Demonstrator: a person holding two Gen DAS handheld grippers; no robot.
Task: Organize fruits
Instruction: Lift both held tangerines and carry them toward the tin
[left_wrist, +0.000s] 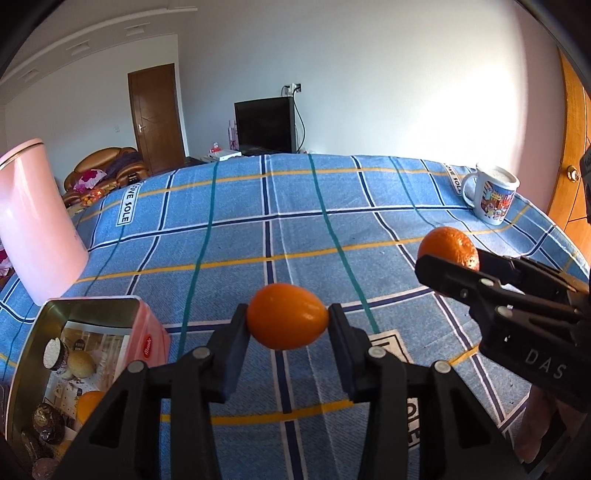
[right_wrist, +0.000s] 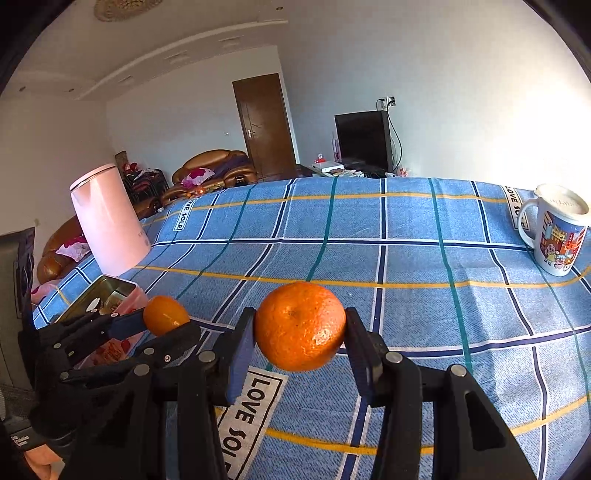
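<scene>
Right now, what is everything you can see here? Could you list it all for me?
Small smooth fruit: one, orange, clamped in the left gripper, above the cloth.
Mandarin: one, orange, dimpled skin, clamped in the right gripper.
Tin box: one, pink outside, open, near left corner; holds an orange fruit and some wrapped items.
Kettle: one, pink, far left on the cloth.
Mug: one, white with cartoon print, far right.
Tablecloth: one, blue plaid, printed LOVE SOLE.
Television: one, black, by the back wall.
Door: one, brown, closed.
Sofa: brown, beyond the table.
Left gripper: black, shut on the small fruit.
Right gripper: black, shut on the mandarin.
</scene>
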